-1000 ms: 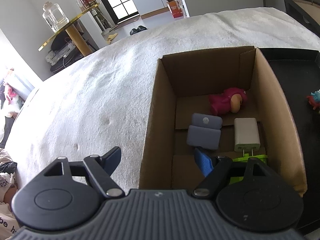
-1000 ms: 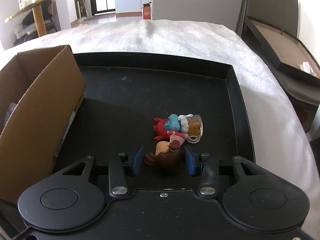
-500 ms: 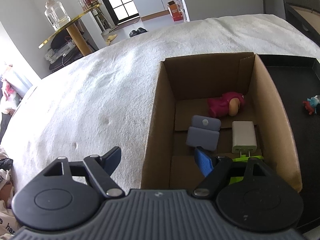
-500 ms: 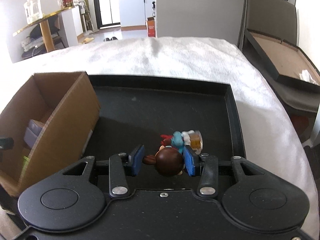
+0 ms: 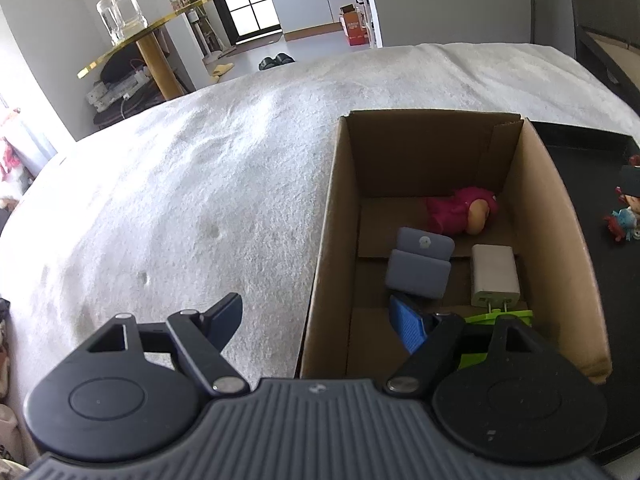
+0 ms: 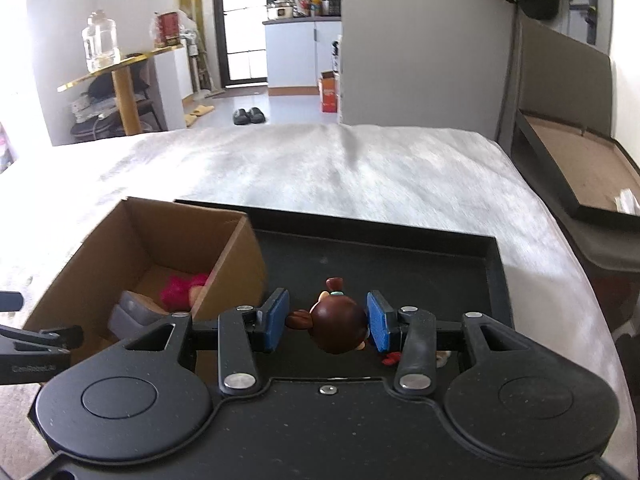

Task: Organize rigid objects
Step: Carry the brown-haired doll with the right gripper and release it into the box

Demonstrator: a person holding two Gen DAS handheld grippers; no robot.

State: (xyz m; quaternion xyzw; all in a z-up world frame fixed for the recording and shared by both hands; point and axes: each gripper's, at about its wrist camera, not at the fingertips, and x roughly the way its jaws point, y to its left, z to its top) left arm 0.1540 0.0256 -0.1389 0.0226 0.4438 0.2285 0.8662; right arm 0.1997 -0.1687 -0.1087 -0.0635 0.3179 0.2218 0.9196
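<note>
My right gripper is shut on a small brown-haired figurine and holds it in the air above the black tray. A red and blue toy still lies on that tray; the right wrist view shows only a red bit of it under the fingers. The cardboard box stands left of the tray and holds a pink doll, a grey case, a white charger and a green item. My left gripper is open, straddling the box's near left wall.
Box and tray rest on a white fuzzy blanket. A gold side table with a glass jar stands at the back left. A dark framed board lies to the right of the bed.
The right gripper has lifted the brown-haired figurine off the tray, and the box interior has come into its view. The left gripper has hardly moved.
</note>
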